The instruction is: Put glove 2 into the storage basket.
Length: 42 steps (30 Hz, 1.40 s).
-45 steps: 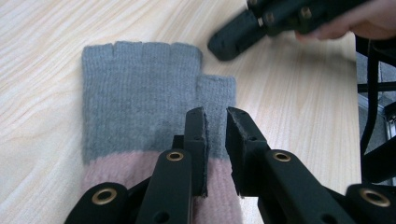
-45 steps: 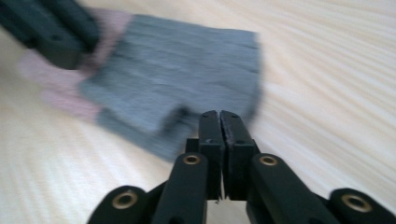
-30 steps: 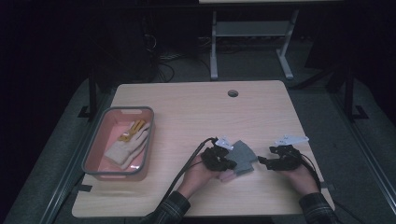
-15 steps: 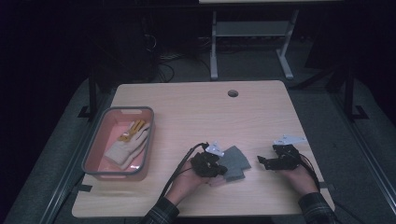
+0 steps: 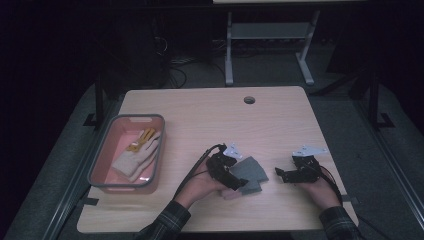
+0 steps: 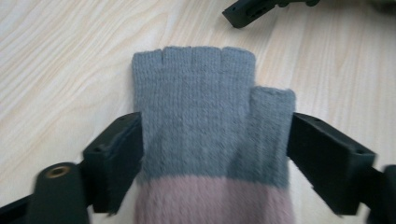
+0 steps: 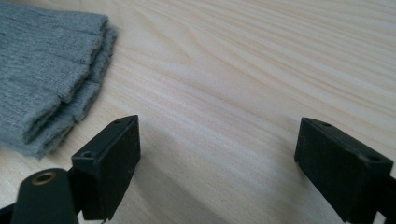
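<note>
A grey knitted fingerless glove with a pink cuff lies flat on the wooden table, fingers pointing away from my left gripper. My left gripper straddles it; its jaws have just been opening and now stand wide on either side of the glove without pressing it. From above, the left gripper sits over the glove near the table's front middle. To its right my right gripper rests low over bare wood, open and with nothing between its jaws. The glove's folded edge shows at that view's upper left.
A pink basket with a grey rim stands at the table's left and holds pale gloves with yellow fingers. A round cable hole is near the far edge. Metal stand legs rise beyond the table. The right gripper's jaw tip lies ahead of the glove.
The left hand has drawn back a little toward the left and front, and the grey glove now lies flat on the table beside it. The right hand has kept still.
</note>
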Available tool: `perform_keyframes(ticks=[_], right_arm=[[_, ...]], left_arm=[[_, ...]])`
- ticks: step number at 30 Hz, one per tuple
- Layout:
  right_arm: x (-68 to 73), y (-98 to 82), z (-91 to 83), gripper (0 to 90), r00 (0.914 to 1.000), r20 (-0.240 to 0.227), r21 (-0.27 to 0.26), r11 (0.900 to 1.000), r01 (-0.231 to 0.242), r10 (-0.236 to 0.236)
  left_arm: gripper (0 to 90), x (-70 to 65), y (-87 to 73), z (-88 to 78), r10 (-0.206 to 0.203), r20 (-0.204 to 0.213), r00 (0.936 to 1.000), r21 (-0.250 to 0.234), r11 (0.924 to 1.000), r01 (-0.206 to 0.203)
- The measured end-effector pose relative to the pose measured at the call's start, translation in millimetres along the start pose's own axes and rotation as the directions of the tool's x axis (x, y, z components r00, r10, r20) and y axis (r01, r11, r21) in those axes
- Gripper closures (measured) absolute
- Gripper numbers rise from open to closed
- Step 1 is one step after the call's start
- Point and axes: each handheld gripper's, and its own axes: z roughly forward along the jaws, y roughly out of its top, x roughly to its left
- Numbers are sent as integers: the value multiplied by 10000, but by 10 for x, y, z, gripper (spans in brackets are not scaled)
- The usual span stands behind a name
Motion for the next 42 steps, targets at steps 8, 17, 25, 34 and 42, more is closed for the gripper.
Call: perform_keyframes(ticks=[8, 17, 25, 34, 42], right_arm=[[-2, -2, 2, 140, 10000, -18, -9, 10000, -16, 16], [0, -3, 2, 140, 10000, 4, -27, 10000, -26, 26], [4, -3, 3, 140, 10000, -4, -18, 10000, -56, 56], [1, -8, 4, 140, 10000, 6, -65, 10000, -3, 3], [2, -7, 4, 137, 10000, -36, -48, 10000, 12, -12]], left_arm=[[129, 12, -29, 199, 226, -202, 9995, 478, 9986, -216], [136, 52, -80, 296, -45, 94, 9999, 565, 9984, 39], [246, 56, -100, 272, 172, 433, 9989, 455, 9988, -192], [616, 75, -107, 241, -52, 1501, 9887, 449, 9990, -16], [651, 103, -97, 178, -479, 1470, 9880, 408, 9983, 423]])
